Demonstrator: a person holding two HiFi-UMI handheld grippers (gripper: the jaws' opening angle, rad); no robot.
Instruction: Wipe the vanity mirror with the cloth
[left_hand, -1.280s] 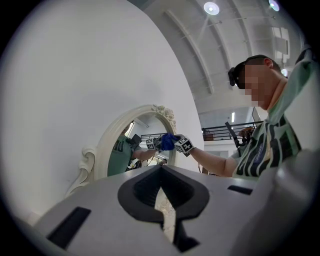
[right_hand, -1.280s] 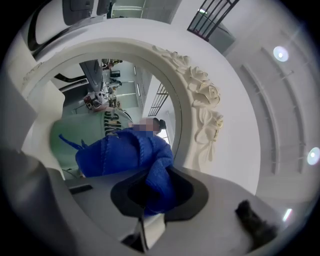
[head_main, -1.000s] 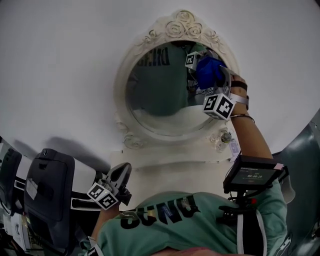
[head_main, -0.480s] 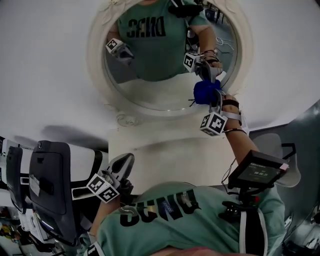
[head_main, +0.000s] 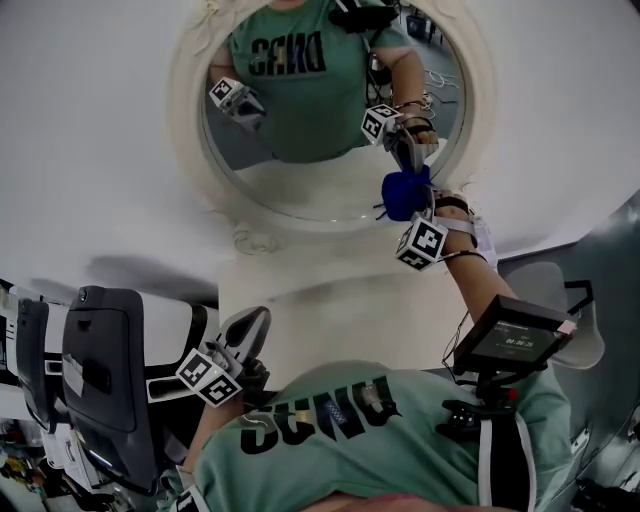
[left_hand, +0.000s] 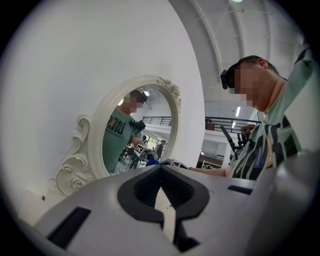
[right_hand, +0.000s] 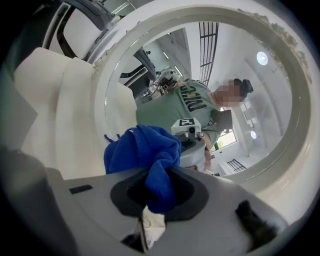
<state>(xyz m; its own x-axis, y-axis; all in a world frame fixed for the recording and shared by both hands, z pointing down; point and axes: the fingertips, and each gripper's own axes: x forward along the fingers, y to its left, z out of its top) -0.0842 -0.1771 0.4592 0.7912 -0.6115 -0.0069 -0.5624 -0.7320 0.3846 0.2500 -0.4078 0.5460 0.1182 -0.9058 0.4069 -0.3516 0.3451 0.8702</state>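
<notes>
The round vanity mirror, with its ornate white frame (head_main: 190, 150), stands against the wall; its glass (head_main: 300, 170) reflects the person and both grippers. My right gripper (head_main: 412, 205) is shut on the blue cloth (head_main: 405, 195) and holds it against the glass at the lower right, near the frame. In the right gripper view the cloth (right_hand: 145, 150) bunches out past the right gripper (right_hand: 159, 185), with the glass (right_hand: 210, 75) right in front. My left gripper (head_main: 245, 335) hangs low by the person's waist, away from the mirror. In its own view the left gripper (left_hand: 161, 167) is shut and empty, and the mirror (left_hand: 135, 135) is ahead on the left.
A white vanity shelf (head_main: 320, 310) lies below the mirror. A dark padded chair (head_main: 100, 370) stands at the lower left, close to my left gripper. A small screen device (head_main: 510, 345) sits on the person's right forearm. White wall (head_main: 90, 120) surrounds the mirror.
The right gripper has carried the cloth from the upper right of the glass down to its lower right edge, then slightly left. The head view has tilted. The left gripper has stayed put.
</notes>
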